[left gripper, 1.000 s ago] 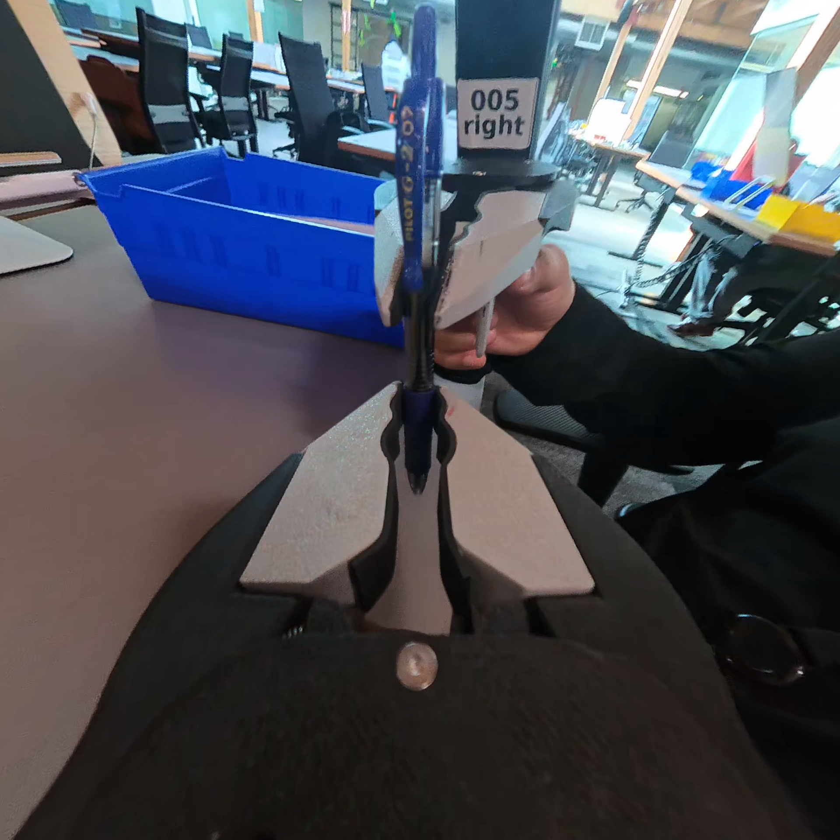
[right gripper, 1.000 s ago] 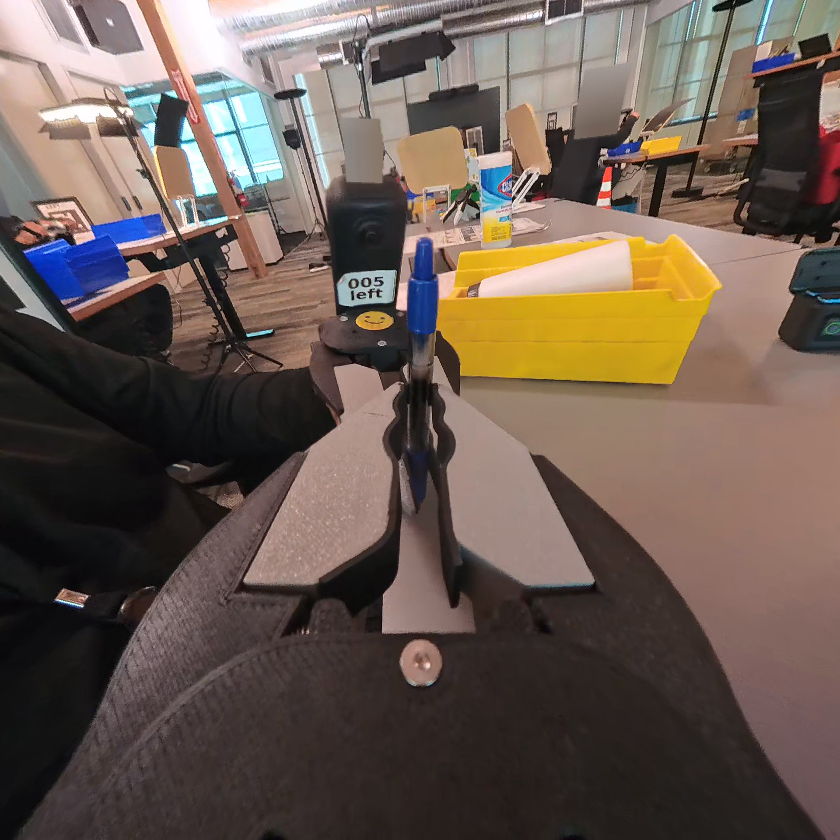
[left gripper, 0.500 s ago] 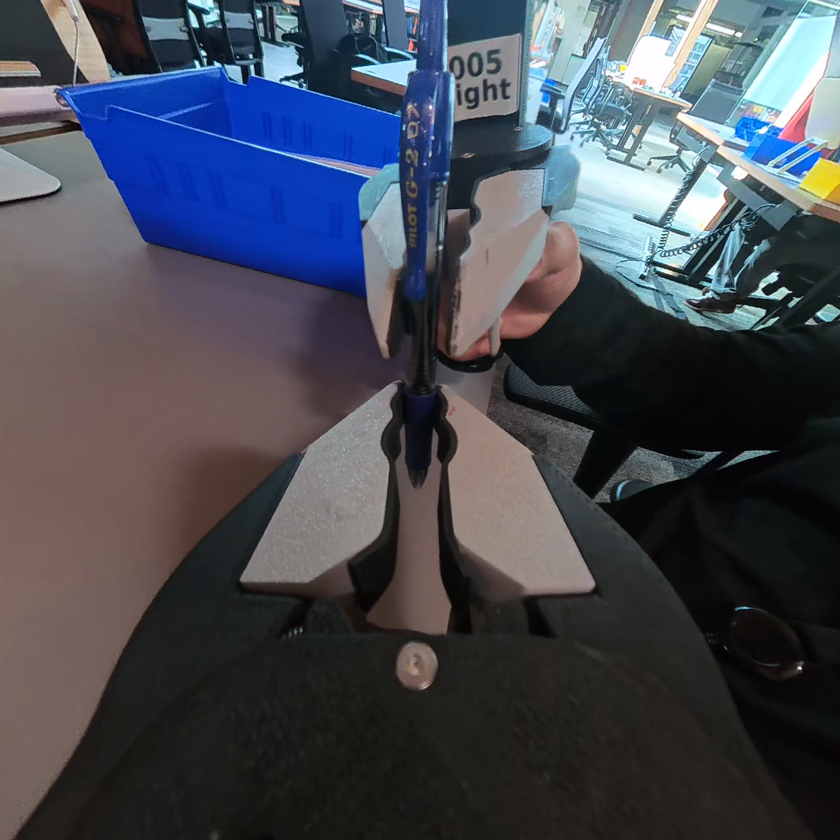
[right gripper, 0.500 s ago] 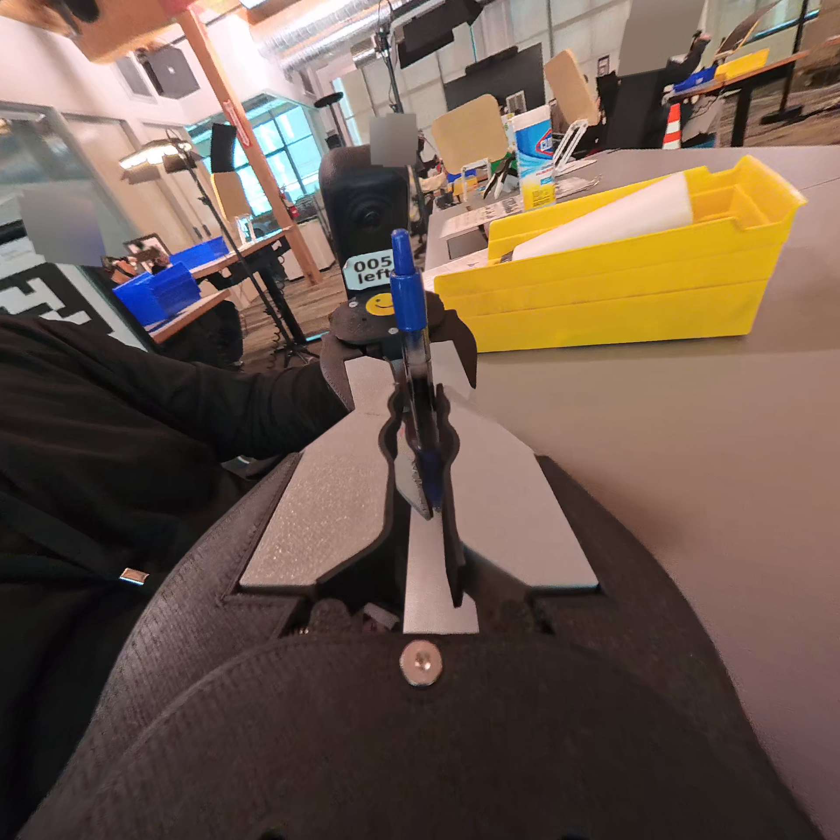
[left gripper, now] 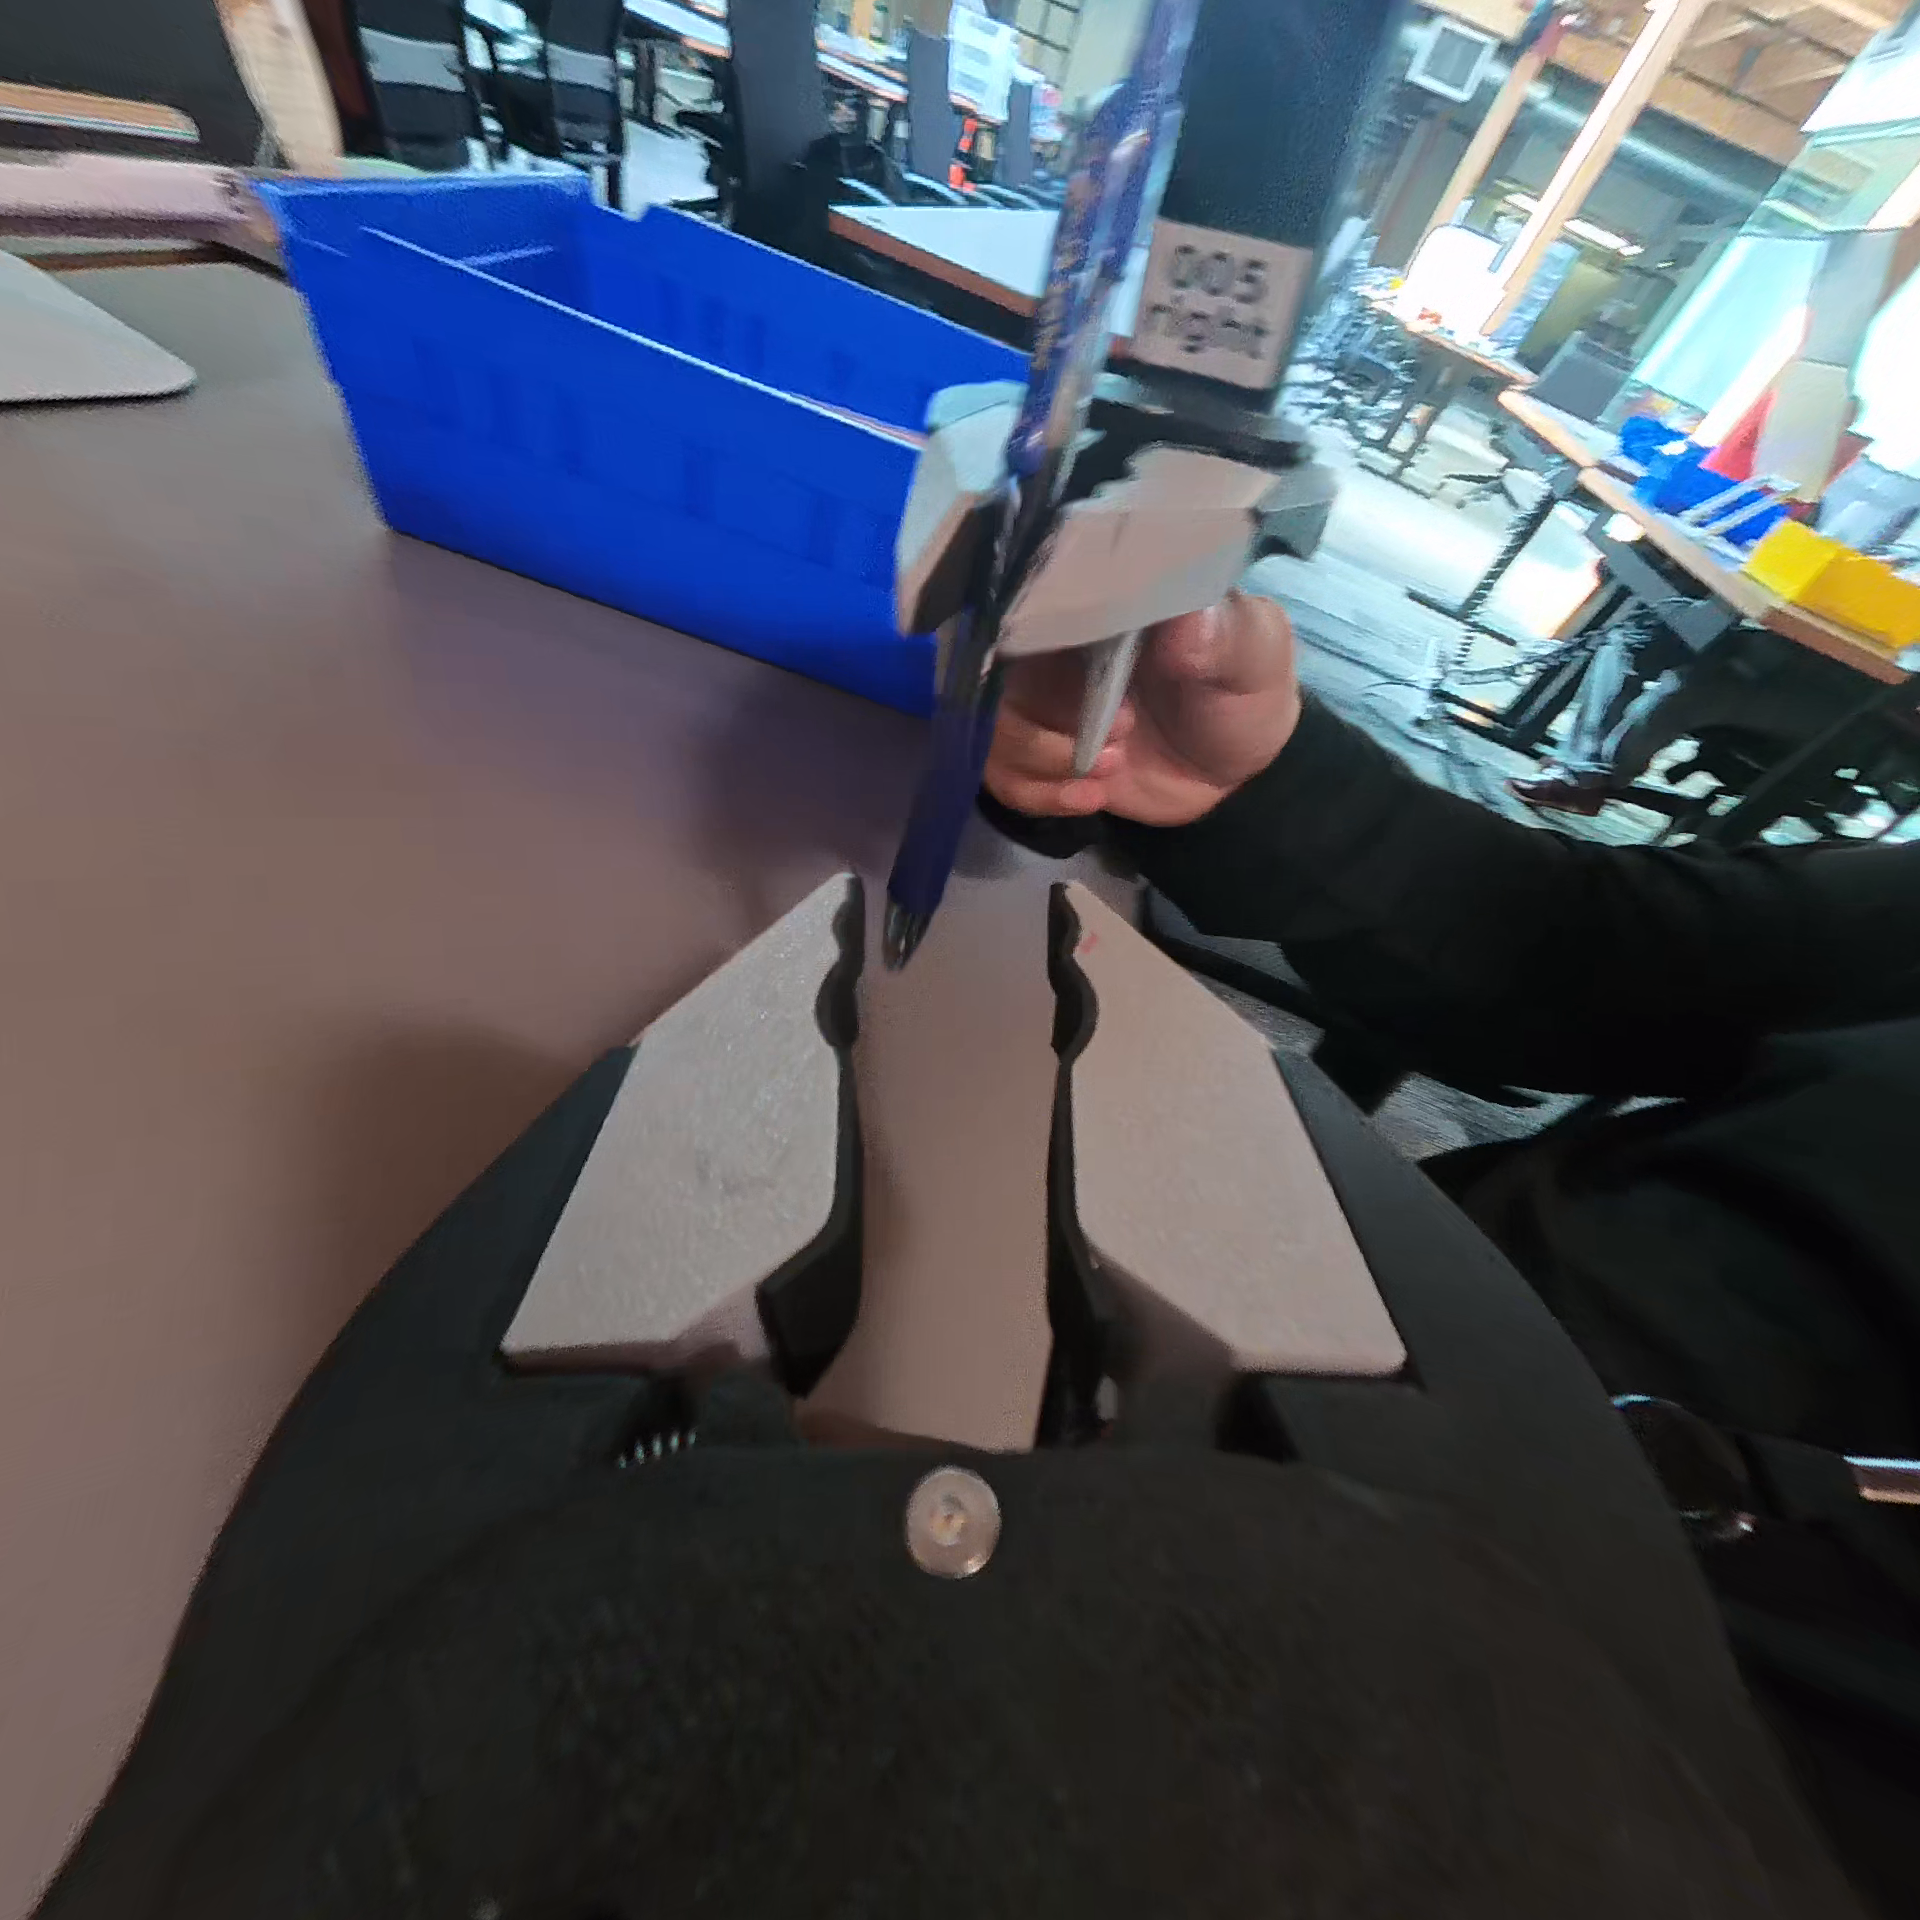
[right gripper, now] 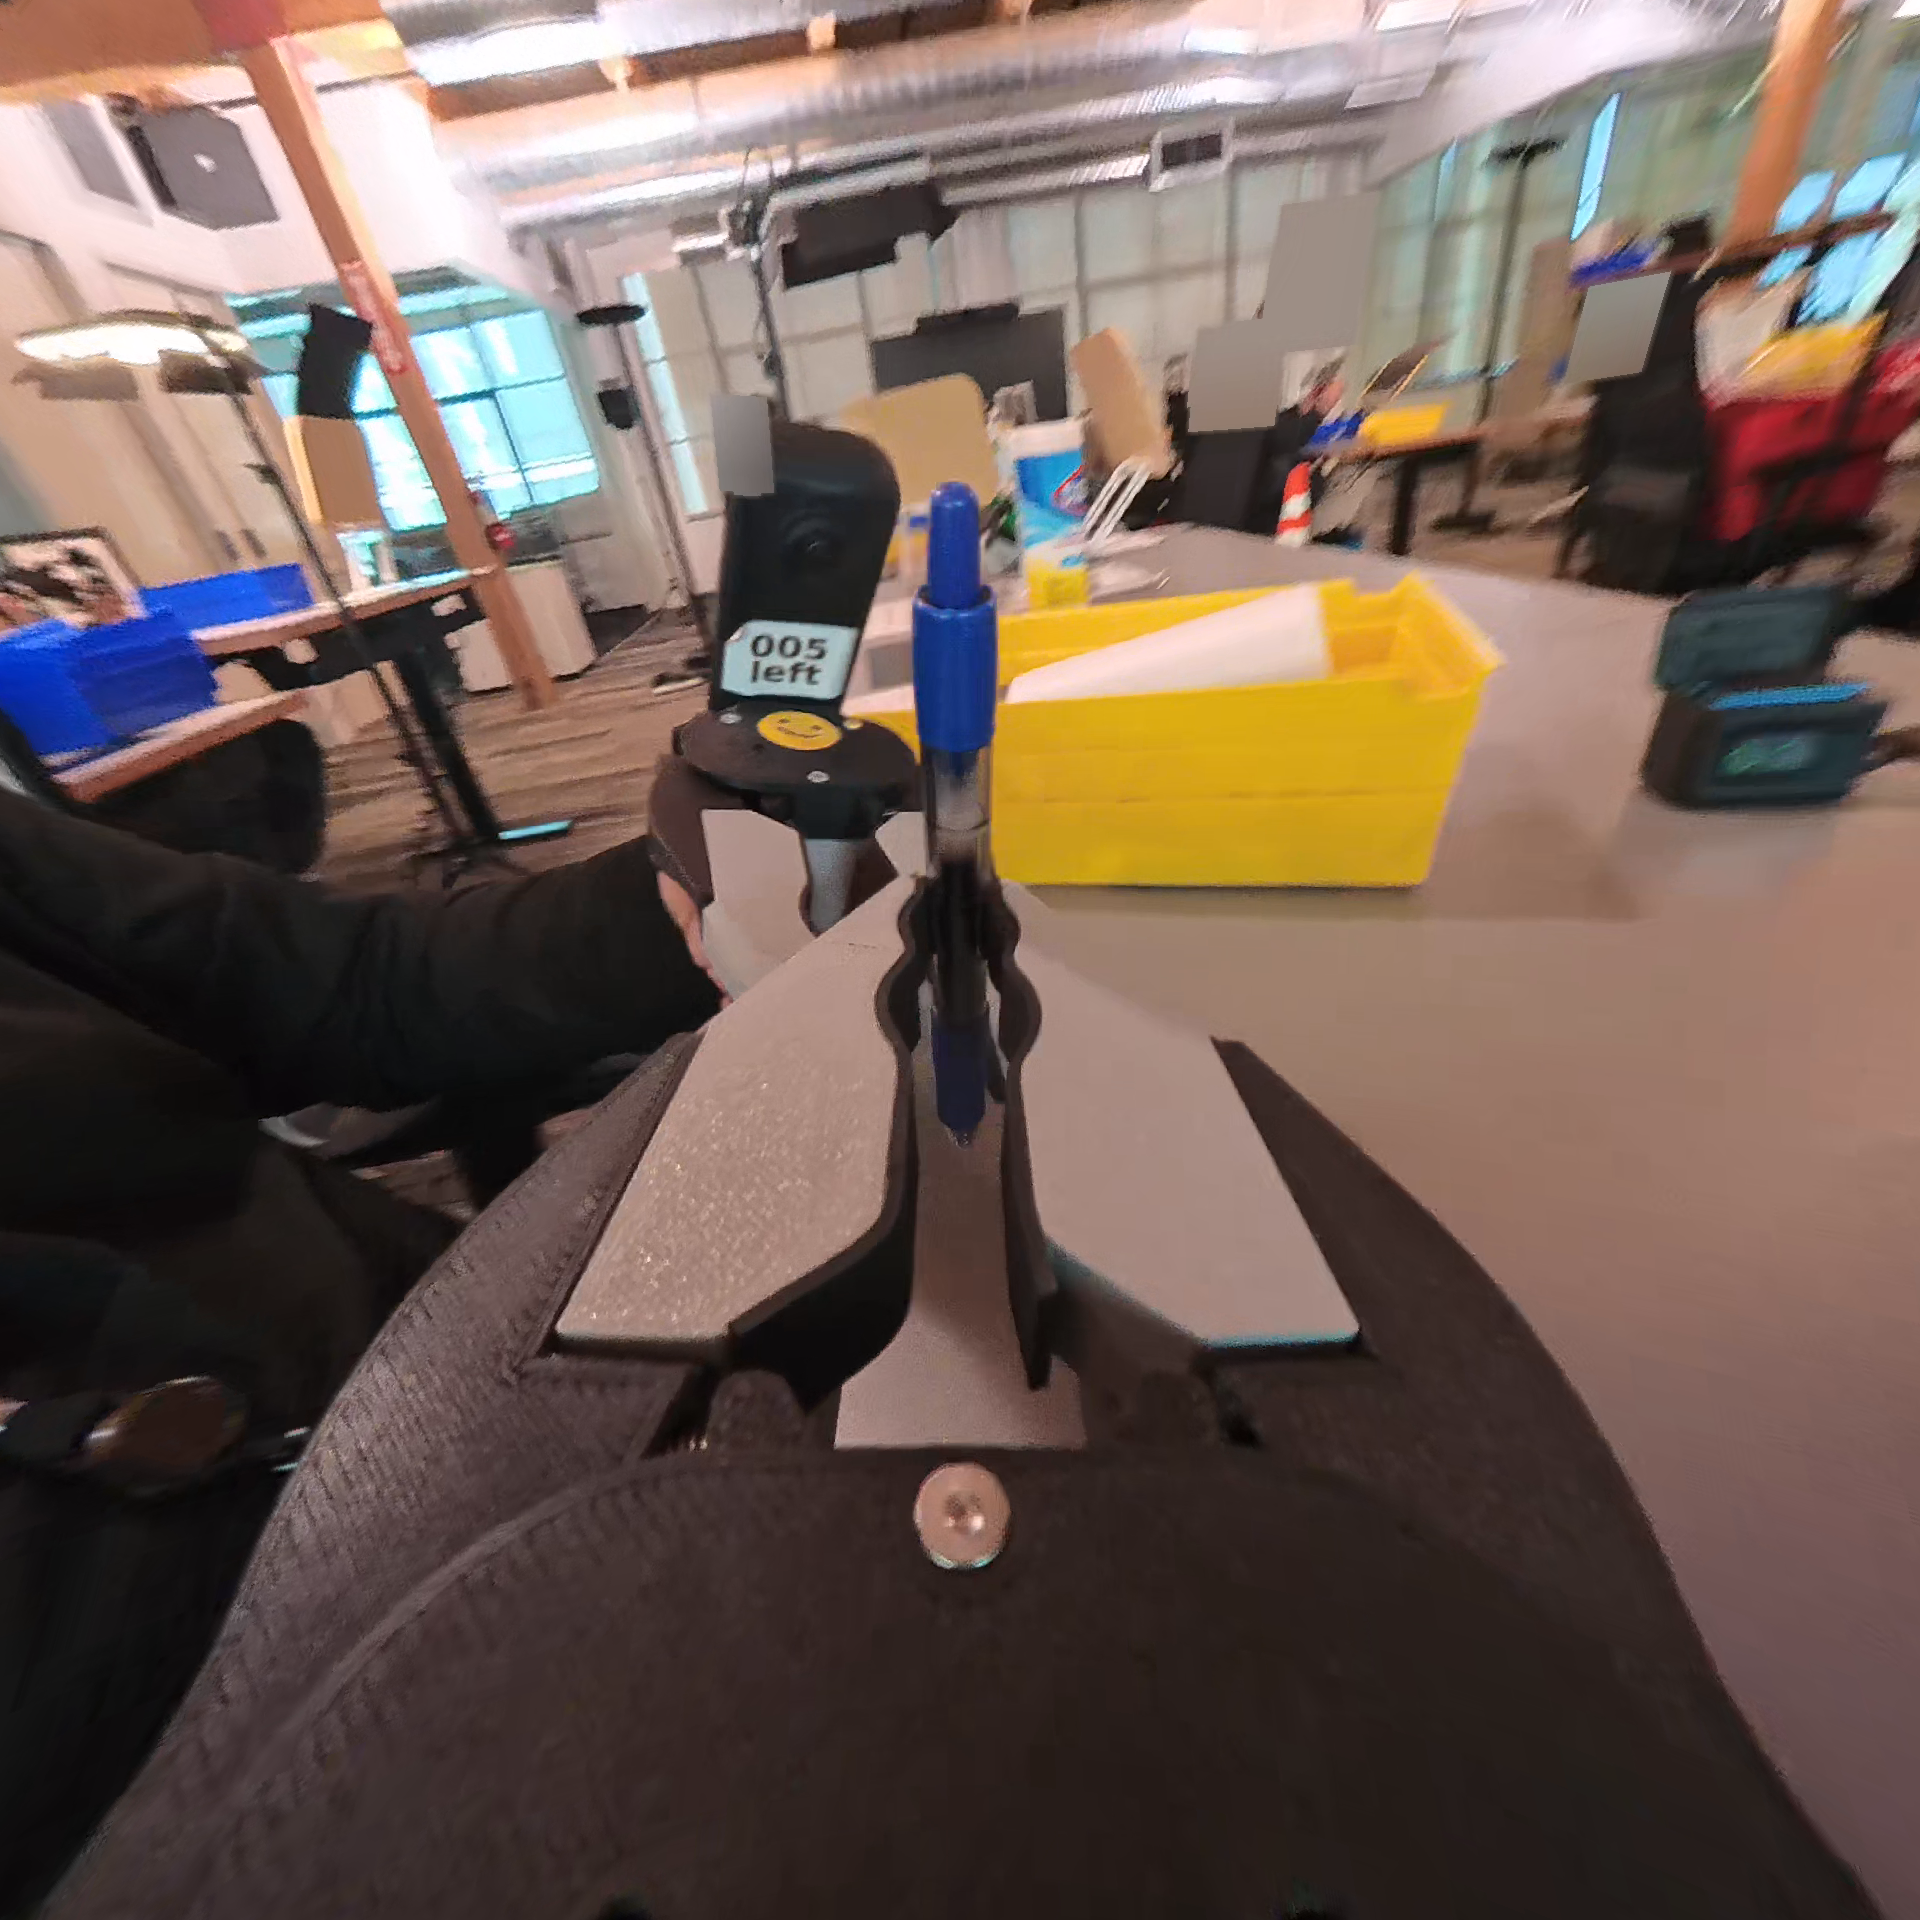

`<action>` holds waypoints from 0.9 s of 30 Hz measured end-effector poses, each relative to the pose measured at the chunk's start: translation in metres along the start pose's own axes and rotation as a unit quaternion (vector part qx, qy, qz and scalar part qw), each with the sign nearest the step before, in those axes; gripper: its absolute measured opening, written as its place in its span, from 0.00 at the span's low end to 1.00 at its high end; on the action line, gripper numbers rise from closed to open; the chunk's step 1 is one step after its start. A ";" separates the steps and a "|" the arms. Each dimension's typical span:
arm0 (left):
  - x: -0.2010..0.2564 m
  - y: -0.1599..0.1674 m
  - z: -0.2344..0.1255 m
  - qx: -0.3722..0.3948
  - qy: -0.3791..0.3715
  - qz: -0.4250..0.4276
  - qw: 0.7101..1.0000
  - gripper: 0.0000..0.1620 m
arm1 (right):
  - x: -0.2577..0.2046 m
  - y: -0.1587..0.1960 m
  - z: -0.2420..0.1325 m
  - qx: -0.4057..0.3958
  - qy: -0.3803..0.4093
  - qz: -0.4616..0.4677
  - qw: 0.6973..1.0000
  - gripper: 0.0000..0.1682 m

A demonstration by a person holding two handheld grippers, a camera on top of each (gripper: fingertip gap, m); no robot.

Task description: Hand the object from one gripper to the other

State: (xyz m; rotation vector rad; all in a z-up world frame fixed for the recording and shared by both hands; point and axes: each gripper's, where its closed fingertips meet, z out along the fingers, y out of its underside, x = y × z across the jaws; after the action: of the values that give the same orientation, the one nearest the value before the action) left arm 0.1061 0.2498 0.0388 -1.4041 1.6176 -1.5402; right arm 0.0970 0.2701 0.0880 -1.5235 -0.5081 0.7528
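A blue pen [left gripper: 1049, 416] stands nearly upright, its tip down. My right gripper [right gripper: 961, 935] is shut on the pen [right gripper: 954, 707] around its lower barrel. In the left wrist view the right gripper [left gripper: 1013, 582] shows ahead, clamped on the pen's middle, held by a hand in a black sleeve. My left gripper [left gripper: 954, 914] is open and empty; the pen's tip hangs just above its left fingertip, touching neither finger. The left gripper's body [right gripper: 800, 769] shows behind the pen in the right wrist view.
A blue bin [left gripper: 623, 416] stands on the dark table [left gripper: 312, 779] ahead left. A yellow bin [right gripper: 1247, 748] holding a white cone sits on the grey table [right gripper: 1558, 1091] ahead right, a small dark case [right gripper: 1756, 696] beyond it. The person's black sleeves [left gripper: 1507, 914] lie between.
My left gripper has opened and let go of the pen. The pen, held only by the right gripper, has lifted and tilted out of the left fingers.
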 end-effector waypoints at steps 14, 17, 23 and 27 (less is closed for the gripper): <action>-0.021 -0.010 -0.016 0.003 -0.065 0.013 0.998 0.28 | 0.033 0.000 -0.011 -0.028 0.179 -0.344 0.921 0.04; -0.016 -0.020 -0.017 0.024 -0.091 0.080 0.992 0.28 | 0.042 0.005 -0.014 -0.068 0.213 -0.419 0.880 0.04; -0.003 -0.036 -0.017 0.065 -0.141 0.218 0.964 0.29 | 0.031 0.011 -0.005 -0.102 0.217 -0.523 0.818 0.04; 0.019 -0.039 -0.014 0.089 -0.127 0.290 0.944 0.23 | 0.016 0.020 0.009 -0.103 0.185 -0.550 0.808 0.04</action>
State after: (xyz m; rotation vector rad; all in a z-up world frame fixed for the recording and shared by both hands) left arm 0.1002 0.2457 0.0834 -0.8738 1.5057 -1.0759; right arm 0.0994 0.2856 0.0663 -1.2230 -1.0453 -0.5152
